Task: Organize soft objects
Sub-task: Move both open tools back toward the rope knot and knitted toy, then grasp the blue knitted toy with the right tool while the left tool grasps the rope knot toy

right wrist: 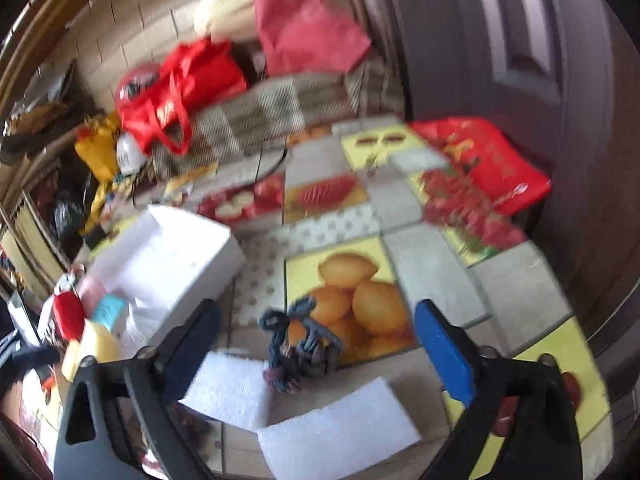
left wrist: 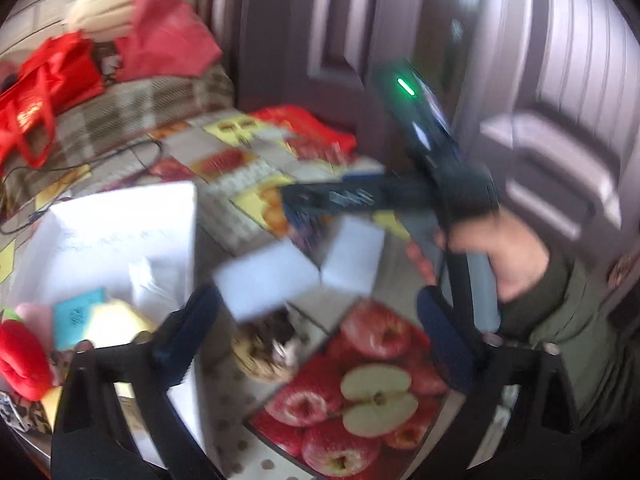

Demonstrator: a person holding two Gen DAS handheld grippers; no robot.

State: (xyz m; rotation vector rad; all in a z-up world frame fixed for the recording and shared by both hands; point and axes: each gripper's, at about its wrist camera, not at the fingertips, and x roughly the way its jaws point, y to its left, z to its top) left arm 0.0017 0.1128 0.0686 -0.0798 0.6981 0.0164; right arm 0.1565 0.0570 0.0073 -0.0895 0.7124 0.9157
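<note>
Two white foam blocks lie on the fruit-print tablecloth, with a dark knitted toy just beyond them. They also show in the left wrist view, beside a tan woven object. A white box at the left holds a red plush, a teal sponge and a yellow sponge. My right gripper is open above the blocks and empty. My left gripper is open and empty. The right gripper's body crosses the left wrist view.
Red bags and a cream cushion sit on a checked sofa behind the table. A red packet lies at the far right table edge. A purple door stands to the right. Clutter fills the left side.
</note>
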